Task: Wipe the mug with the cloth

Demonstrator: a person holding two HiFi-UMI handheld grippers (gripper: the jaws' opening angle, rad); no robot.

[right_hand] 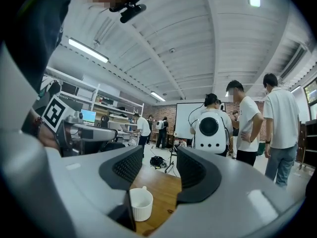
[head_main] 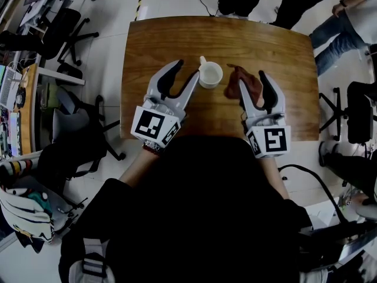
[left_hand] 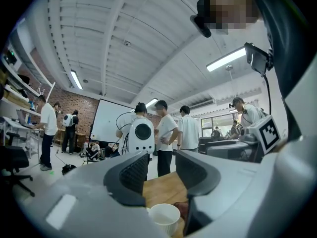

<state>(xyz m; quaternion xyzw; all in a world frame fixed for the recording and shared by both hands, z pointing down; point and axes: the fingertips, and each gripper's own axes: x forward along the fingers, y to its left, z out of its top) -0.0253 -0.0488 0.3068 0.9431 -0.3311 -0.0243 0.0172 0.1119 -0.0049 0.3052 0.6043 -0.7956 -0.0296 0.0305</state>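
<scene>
Your dark top (head_main: 194,217) is filling the lower half of the head view, and just beyond it you are holding both tools out level over the wooden bench (head_main: 177,40). The left hand-held gripper (head_main: 185,71) is standing with its jaws spread and pinching nothing. In the left gripper view the gap between the ribbed pads (left_hand: 132,175) is showing bare wood, with the mug (left_hand: 164,218) sitting low in it. Seen from above, the mug (head_main: 211,74) is standing upright near the middle of the bench, white, with its handle pointing away from you. It is sitting just beside the tip of that gripper's inner finger, not between the two fingers (whether it is touching the finger is not clear).

The brown cloth (head_main: 235,80) is lying crumpled on the bench just to the right of the mug, apart from it. The right hand-held gripper (head_main: 252,82) is hovering at the cloth. From above, part of the cloth is lying between its fingers and over the tip of the inner one. In the right gripper view its jaws are also standing apart, the pads pressing on nothing that shows, and the mug is showing beyond the left jaw. A dark shape (right_hand: 120,216) is sitting low against that jaw, too shadowed to name.

People in white shirts (right_hand: 247,123) are standing past the far edge of the bench, and office chairs (head_main: 68,28) are standing off to your left
</scene>
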